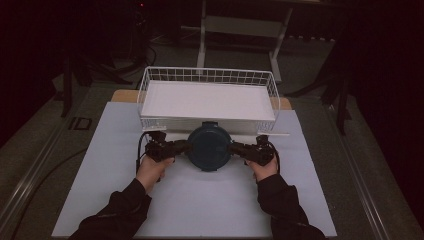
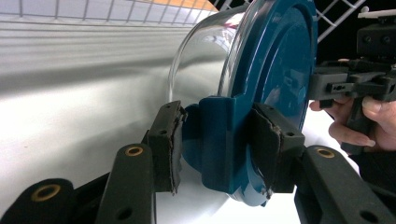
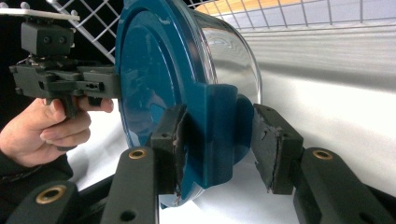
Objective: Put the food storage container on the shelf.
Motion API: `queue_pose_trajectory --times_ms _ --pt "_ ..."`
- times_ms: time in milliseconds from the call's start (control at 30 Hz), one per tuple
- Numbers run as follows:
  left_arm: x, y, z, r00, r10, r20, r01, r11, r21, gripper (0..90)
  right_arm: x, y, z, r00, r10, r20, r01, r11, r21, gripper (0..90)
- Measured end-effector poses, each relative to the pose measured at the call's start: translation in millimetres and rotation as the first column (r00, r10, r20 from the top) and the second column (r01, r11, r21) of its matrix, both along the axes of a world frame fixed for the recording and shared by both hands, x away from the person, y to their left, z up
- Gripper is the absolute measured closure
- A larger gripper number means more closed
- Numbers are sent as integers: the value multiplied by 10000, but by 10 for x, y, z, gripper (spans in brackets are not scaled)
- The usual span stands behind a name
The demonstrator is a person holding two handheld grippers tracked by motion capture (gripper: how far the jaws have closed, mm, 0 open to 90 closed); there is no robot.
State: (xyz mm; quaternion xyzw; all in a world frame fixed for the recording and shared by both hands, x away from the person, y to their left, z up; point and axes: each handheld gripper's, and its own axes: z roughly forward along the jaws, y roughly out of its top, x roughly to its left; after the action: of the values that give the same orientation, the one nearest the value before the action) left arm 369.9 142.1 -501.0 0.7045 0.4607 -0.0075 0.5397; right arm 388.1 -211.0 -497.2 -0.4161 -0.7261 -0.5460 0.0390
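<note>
You hold the bowl (image 1: 210, 146) between both grippers, left (image 1: 181, 146) and right (image 1: 236, 147), each clamped on a lid clip, just before the basket's (image 1: 145, 85) near edge. Next move, likely: lift it level over the rim, both hands together.

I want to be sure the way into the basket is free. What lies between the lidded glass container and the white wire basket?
Nothing. In the high view the container, held between the left gripper and the right gripper, sits right at the basket's near wall.

Glossy blue plastic lid (image 2: 275, 60), clear glass bowl (image 2: 205, 56), white wire basket (image 1: 207, 76)
</note>
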Motion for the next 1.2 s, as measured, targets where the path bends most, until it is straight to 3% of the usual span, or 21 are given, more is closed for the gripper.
queue_pose_trajectory --times_ms 133,300,367,400,433,467,533,667,733,800,900,1067,1167,1200 --pt "73 31 -58 9999 157 53 -157 9999 -62 553 80 29 -51 10000 -15 88 16 10000 -52 561" --pt "88 6 -15 9991 211 363 -208 9998 -81 551 163 6 -58 9997 77 217 -80 9999 142 557" --pt "95 5 -20 9993 258 284 -254 9996 -154 550 139 30 -13 9989 -44 475 62 9993 -381 549" --pt "94 -9 -22 9989 388 275 -383 9991 -202 550 137 36 -3 9986 -80 527 109 9985 -536 594" --pt "106 -15 -27 9989 447 128 -443 9986 -298 539 112 61 27 9961 -264 847 341 9952 -912 603" --pt "116 -10 -38 9989 472 77 -469 9981 -398 539 115 85 35 9970 -296 714 379 9923 -1178 589" --pt "120 -8 -64 9984 560 -30 -561 9966 -611 538 139 66 2 9975 -377 601 423 9960 -786 591" --pt "155 13 -99 9981 526 -316 -546 9964 -642 525 144 68 -24 9974 -530 479 558 9967 -590 581" --pt "154 -6 -96 9957 918 131 -916 9957 -120 517 147 102 -28 9958 -721 572 763 9944 -737 549" --pt "203 -2 -97 9938 1111 6 -1111 9937 -151 527 146 134 -24 9942 -940 531 981 9918 -820 531" --pt "204 -20 -107 9903 1312 460 -1312 9914 -27 522 155 155 -20 9918 -1158 550 1200 9894 -813 544" --pt "200 -30 -104 9879 1387 699 -1401 9900 157 475 170 143 -50 9903 -1236 638 1274 9901 -596 513" --pt "185 -38 -65 9873 1311 900 -1355 9898 442 439 131 163 -29 9885 -1370 640 1419 9866 -805 479" --pt "166 -40 -50 9884 1179 956 -1217 9920 347 412 118 169 -23 9876 -1387 732 1451 9853 -903 466"
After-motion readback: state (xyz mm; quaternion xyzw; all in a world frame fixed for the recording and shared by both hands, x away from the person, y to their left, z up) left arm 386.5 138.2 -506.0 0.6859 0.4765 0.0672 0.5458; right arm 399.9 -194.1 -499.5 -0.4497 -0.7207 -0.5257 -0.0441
